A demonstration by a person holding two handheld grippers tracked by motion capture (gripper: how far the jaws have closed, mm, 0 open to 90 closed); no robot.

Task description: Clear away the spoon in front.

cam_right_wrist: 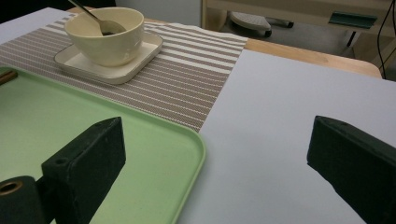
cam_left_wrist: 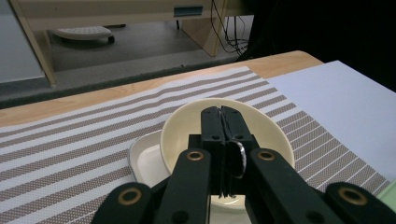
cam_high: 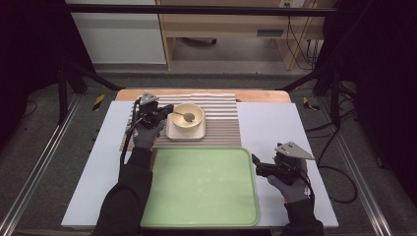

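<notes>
Nearest the high camera, bottom edge: two dark sleeves, gloved hands, and a green tray (cam_high: 201, 189) lying bare between them.

Left: left gripper (cam_high: 167, 110) held over the striped placemat (cam_high: 223, 130), reaching level toward the cream bowl (cam_high: 188, 118); jaws pressed together on the handle of a metal spoon (cam_high: 184, 116) (thin bright edge of it pinched between the black pads in the left gripper view, (cam_left_wrist: 239, 158)). Spoon bowl resting inside the cream bowl, handle slanting up and out toward the gripper. Left forearm stretched forward along the tray's left side, wrist roughly level.

Centre: cream bowl seated on a square white saucer (cam_high: 173, 132), both on the placemat, just beyond the tray's far rim.

Right: right gripper (cam_high: 258, 167) hovering just off the tray's right rim above the white table cover (cam_high: 275, 128), jaws wide apart with nothing between them; hand low, pointing inward toward the tray.

Progress, as judged: spoon grasped but not yet clear of the bowl; lifting it out and setting it down (probably on the tray) left to do, likewise any move of bowl and saucer.
</notes>
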